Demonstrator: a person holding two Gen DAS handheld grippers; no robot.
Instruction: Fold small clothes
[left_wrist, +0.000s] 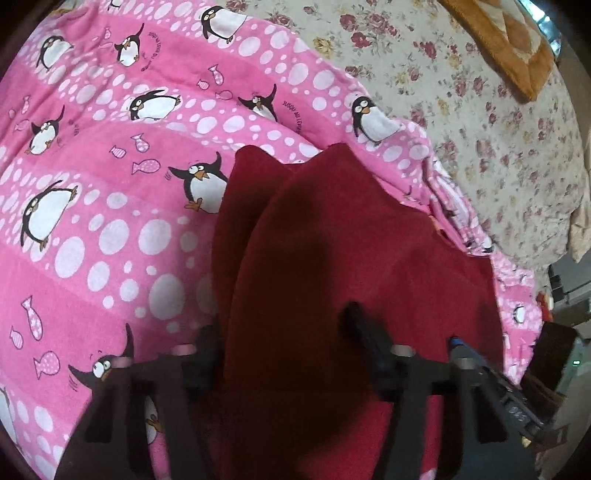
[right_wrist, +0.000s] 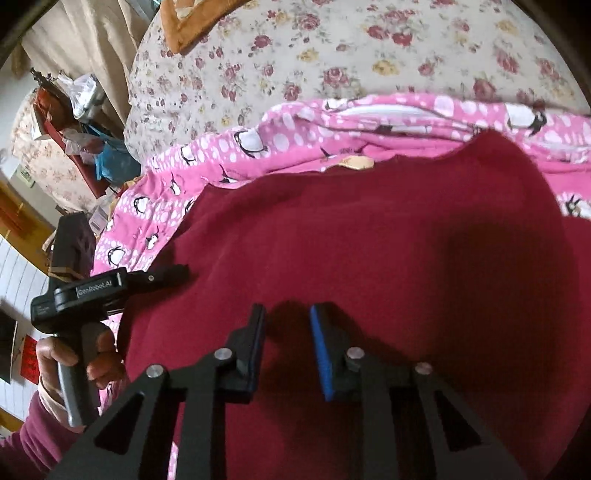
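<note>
Right tongs (right_wrist: 288, 325) hover parted over the red garment (right_wrist: 369, 240) — left tongs (left_wrist: 280, 332) spread, straddling its fold.

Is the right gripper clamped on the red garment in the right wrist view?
No: the right gripper stands open, its blue pads apart above the dark red garment, with no cloth between them.

Both the left claw (left_wrist: 284, 332) and right claw (right_wrist: 288, 314) gape apart.

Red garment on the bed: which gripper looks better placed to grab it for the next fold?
Probably the left gripper: its open fingers already straddle a raised fold of the red garment. The right gripper is open over flat cloth.
</note>
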